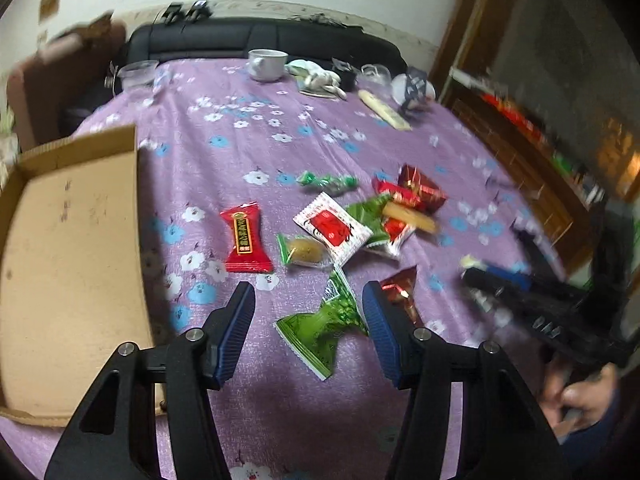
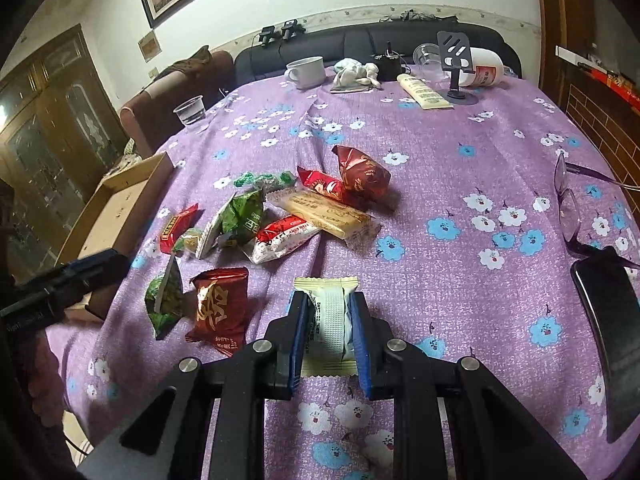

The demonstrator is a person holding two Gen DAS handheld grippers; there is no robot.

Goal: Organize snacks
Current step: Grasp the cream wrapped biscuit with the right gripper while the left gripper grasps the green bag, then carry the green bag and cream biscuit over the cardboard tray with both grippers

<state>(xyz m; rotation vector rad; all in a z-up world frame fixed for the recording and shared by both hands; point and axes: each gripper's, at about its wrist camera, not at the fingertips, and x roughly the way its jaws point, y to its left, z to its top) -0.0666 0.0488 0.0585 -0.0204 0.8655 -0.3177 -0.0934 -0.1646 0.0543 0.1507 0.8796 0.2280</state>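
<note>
The right gripper point(image 2: 329, 322) pinched a cream crinkle-edged wrapped snack point(image 2: 326, 308) between its fingers above the purple floral table point(image 2: 440, 184), the left gripper point(image 1: 308, 312) gaped over a green packet point(image 1: 320, 328), and the shallow brown cardboard box point(image 1: 72, 240) looked empty, so sorting seemed barely begun.

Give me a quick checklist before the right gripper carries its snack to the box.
1. Right gripper shut on cream packet: ok.
2. Packet lifted off the cloth: cannot tell.
3. Left gripper open, holding nothing: ok.
4. Box has bare floor to drop into: ok.
5. Path toward the box free: not ok, the green packet and dark red packet lie on that side, as does the left gripper.
6. Glasses and phone away from the route: ok.
</note>
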